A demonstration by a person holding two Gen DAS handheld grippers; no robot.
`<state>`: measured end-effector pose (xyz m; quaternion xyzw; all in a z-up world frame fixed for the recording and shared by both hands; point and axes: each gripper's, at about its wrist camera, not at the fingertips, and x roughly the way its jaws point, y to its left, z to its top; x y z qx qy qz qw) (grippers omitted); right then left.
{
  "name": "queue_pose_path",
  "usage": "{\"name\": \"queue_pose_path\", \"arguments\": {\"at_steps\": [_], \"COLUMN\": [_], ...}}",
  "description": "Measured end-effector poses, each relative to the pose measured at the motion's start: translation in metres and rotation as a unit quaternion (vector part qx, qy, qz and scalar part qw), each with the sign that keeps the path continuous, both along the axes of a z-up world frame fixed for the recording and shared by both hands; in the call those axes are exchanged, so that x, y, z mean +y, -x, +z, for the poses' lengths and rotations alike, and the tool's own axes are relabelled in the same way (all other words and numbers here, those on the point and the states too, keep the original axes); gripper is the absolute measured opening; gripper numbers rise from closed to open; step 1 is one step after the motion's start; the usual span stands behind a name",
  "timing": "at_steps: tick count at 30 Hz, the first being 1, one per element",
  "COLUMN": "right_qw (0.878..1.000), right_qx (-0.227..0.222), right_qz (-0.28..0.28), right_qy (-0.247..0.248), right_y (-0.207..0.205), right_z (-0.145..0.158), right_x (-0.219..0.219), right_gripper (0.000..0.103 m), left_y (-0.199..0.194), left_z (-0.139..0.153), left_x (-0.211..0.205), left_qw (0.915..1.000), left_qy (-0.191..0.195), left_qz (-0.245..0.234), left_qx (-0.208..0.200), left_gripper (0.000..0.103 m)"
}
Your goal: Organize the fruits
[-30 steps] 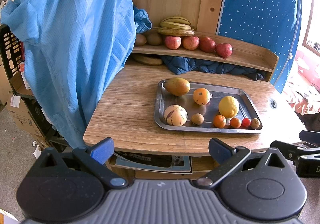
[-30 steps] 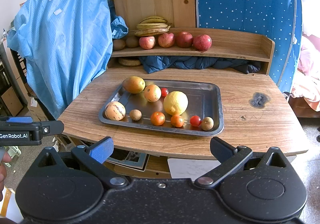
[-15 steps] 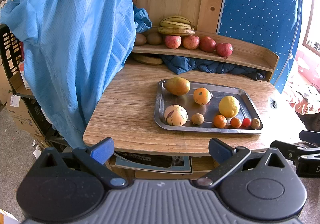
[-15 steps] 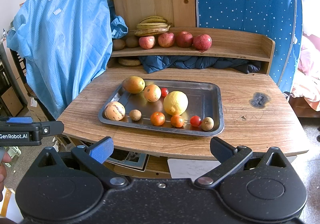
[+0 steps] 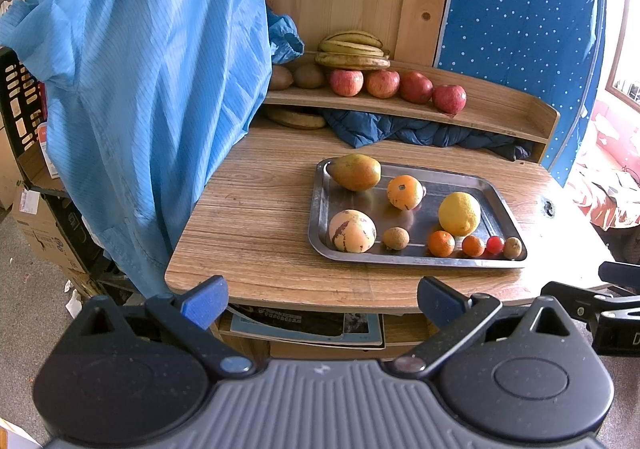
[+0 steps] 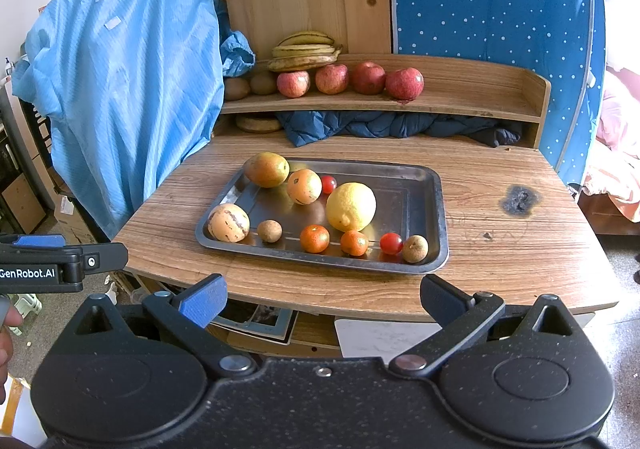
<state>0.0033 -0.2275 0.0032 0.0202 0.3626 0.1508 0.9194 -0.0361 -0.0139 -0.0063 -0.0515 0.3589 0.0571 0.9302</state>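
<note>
Left gripper (image 5: 322, 295) jaws spread wide, empty, low in frame short of table edge. Right gripper (image 6: 323, 295) likewise wide apart, empty. Steel tray (image 6: 420, 185) at frame centre holds lemon (image 6: 351, 207), mango (image 6: 266, 169), tangerines, cherry tomatoes. Apples (image 6: 404, 83), bananas (image 6: 304, 51) on shelf, upper centre.

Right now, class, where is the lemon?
In the right wrist view, the lemon lies mid-tray, right of the orange, behind two tangerines.

left wrist: off the tray (image 5: 416, 259)'s front-left, facing it, well back
right wrist: front, facing it
shared: tray (image 6: 436, 209)
</note>
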Motion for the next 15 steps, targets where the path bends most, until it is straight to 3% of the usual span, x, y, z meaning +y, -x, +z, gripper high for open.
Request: {"name": "queue_pose_path", "arguments": {"at_steps": [15], "right_qw": [1.000], "right_qx": [0.002], "right_qz": [0.000], "right_qy": [0.001], "right_y": [-0.0022], "right_z": [-0.0008], "right_x": [-0.0004], "right_gripper": [0.102], "left_y": [-0.0021], "left_z": [-0.0010], "left_x": [0.0009], "left_qw": [1.0000], "left_qy": [0.002], "left_qz": [0.001], "left_qx": [0.001], "left_gripper": [0.102]}}
